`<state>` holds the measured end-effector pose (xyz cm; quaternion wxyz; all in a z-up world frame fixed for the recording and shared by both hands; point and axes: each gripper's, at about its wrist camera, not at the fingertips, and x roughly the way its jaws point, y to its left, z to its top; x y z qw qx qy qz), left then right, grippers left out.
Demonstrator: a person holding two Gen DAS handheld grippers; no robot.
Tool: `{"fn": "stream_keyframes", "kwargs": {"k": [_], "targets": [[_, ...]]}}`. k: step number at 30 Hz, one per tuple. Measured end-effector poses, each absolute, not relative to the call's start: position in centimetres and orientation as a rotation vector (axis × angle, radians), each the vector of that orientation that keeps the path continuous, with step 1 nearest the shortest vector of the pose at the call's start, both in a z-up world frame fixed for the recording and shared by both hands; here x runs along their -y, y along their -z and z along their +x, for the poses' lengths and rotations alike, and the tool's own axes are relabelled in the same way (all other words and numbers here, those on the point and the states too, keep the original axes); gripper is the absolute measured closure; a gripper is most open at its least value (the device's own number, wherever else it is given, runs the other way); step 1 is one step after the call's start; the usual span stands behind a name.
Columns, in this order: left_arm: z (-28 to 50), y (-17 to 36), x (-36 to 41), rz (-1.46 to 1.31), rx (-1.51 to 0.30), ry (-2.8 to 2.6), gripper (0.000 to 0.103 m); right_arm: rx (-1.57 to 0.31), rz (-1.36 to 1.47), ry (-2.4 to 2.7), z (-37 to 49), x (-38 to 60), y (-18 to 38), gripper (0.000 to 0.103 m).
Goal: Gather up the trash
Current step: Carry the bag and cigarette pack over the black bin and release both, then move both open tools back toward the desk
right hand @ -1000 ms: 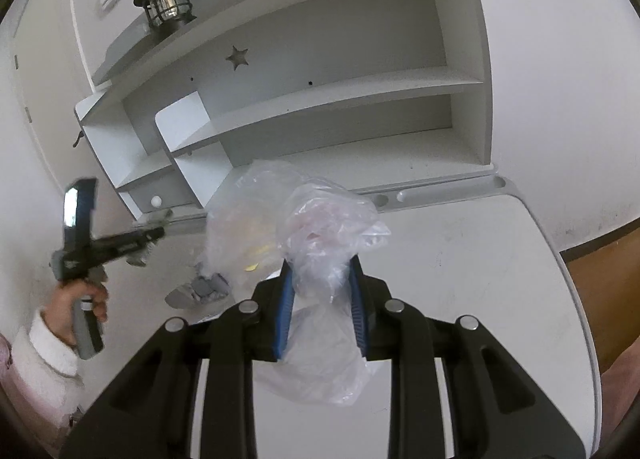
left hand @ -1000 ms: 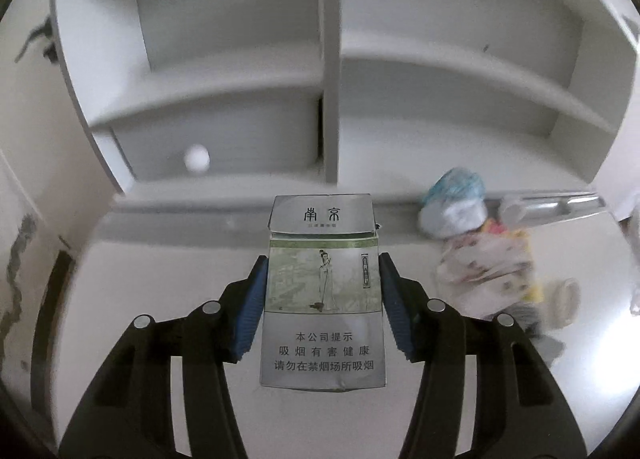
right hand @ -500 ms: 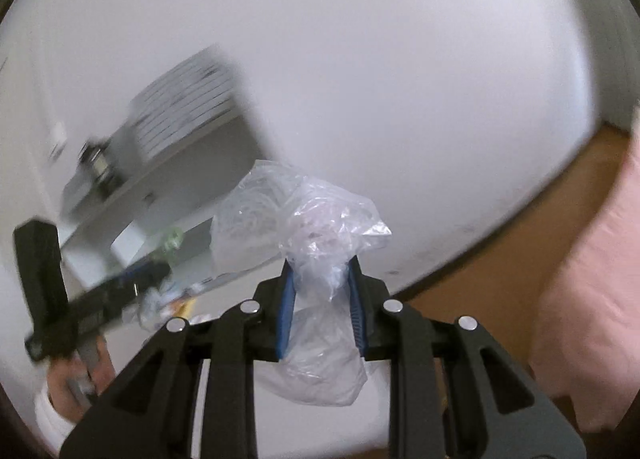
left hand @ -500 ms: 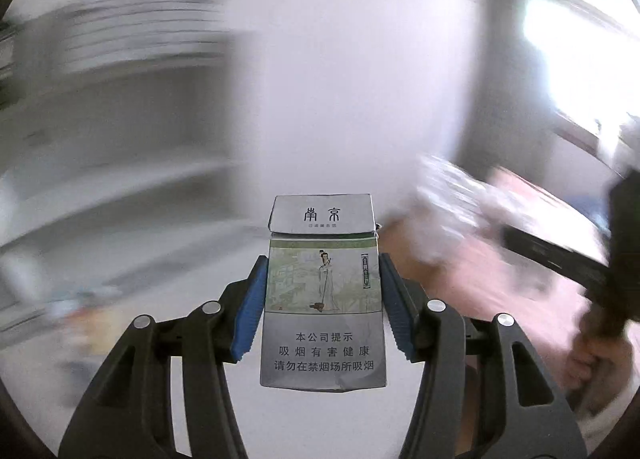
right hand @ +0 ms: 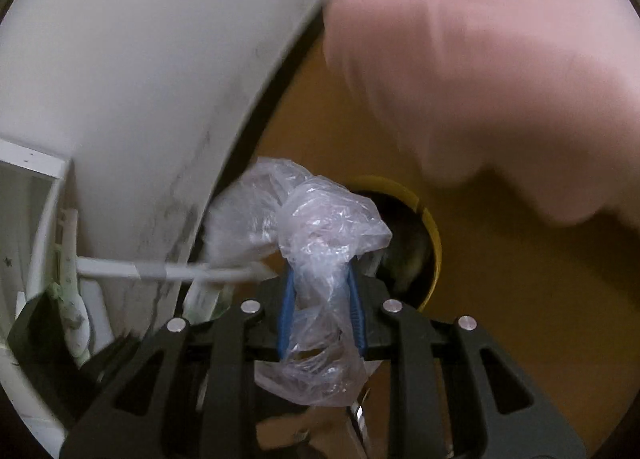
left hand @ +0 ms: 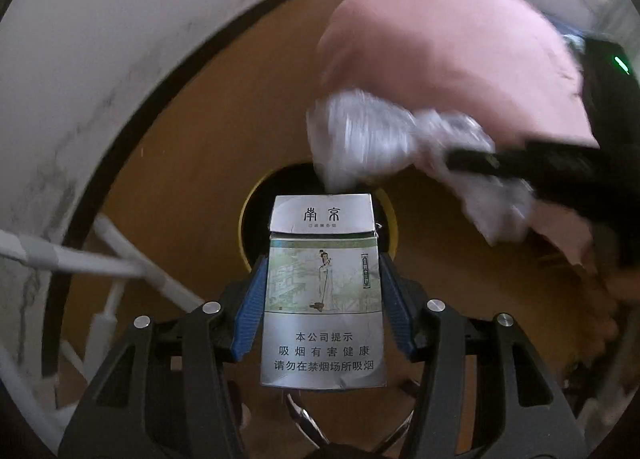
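One silver printed cigarette pack [left hand: 323, 291] fills your left gripper [left hand: 323, 271]; one crumpled clear plastic bag [right hand: 320, 243] sits pinched in your right gripper [right hand: 322, 283], above one yellow-rimmed bin [right hand: 430, 235]

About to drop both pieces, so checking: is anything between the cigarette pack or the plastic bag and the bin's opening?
Nothing visible blocks it. The left gripper holds the cigarette pack and the right gripper the plastic bag, both over the yellow-rimmed bin, whose dark mouth looks open.
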<state>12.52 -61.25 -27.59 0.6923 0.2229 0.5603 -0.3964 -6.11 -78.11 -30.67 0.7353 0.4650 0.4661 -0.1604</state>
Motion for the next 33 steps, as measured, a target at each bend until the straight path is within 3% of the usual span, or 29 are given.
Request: {"fn": "stream_keyframes", "kwargs": {"k": [11,12,13,14,15,20,25,29,33], "targets": [[13.7,32.1,64.5,0.478,-1.351,0.843,0.049,-1.056,1.093,0.364,-5.1,79.3,34.6,0.077],[13.7,32.3,64.6,0.46,-1.351,0.843,0.046,-1.049,1.105,0.36,-5.2,79.3,34.8,0.065],[13.6,32.5,64.5,0.418,-1.359,0.861,0.024,-1.051,1.113,0.356,-4.9,79.1,34.8,0.053],[13.7,32.7,64.6,0.404,-1.356,0.867,0.011,-1.048,1.12,0.353,-4.8,79.0,34.8,0.024],[13.6,32.8,64.3,0.394,-1.333,0.87,0.006,-1.042,1.119,0.355,-4.8,79.0,34.8,0.012],[12.7,32.1,64.9,0.444,-1.223,0.895,0.006,-0.989,1.123,0.387,-5.6,79.9,33.3,0.012],[9.0,24.7,65.2,0.354,-0.997,1.03,0.006,-0.806,1.016,0.587,-8.6,81.9,26.1,0.012],[6.5,13.1,63.0,0.175,-0.713,1.155,0.006,-0.589,0.797,0.783,-11.2,81.0,17.4,0.007],[7.4,4.2,57.5,0.085,-0.597,1.172,0.006,-0.485,0.56,0.896,-11.9,77.9,12.4,0.007]]}}
